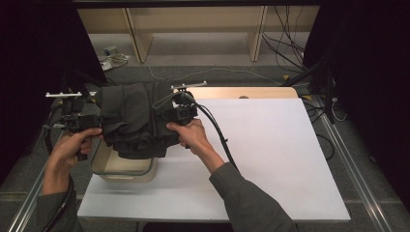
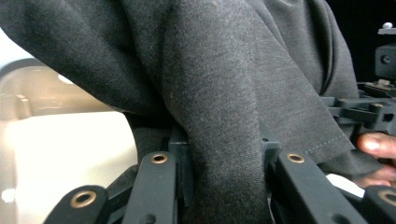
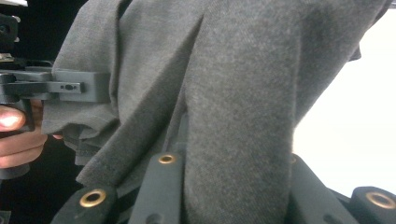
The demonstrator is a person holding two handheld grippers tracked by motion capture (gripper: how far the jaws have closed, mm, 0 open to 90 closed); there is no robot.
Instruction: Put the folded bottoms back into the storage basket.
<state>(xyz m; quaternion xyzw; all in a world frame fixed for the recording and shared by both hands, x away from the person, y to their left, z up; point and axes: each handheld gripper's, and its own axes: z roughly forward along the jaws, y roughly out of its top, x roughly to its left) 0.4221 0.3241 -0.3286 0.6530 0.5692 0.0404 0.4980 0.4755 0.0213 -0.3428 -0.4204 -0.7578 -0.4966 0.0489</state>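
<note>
Above the cream plastic bin [image 1: 126, 168] at the left edge of the white worktop [image 1: 270, 154], a dark grey garment [image 1: 134, 118] hangs bunched between both tools. Left hand-held gripper [image 1: 92, 118] pinches a fold of the cloth between its jaws; right hand-held gripper [image 1: 169, 112] likewise clamps a fold on the garment's other side.

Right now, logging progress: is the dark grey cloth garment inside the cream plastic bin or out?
Out. The dark grey cloth garment hangs bunched above the cream plastic bin, gripped by left gripper and right gripper.
</note>
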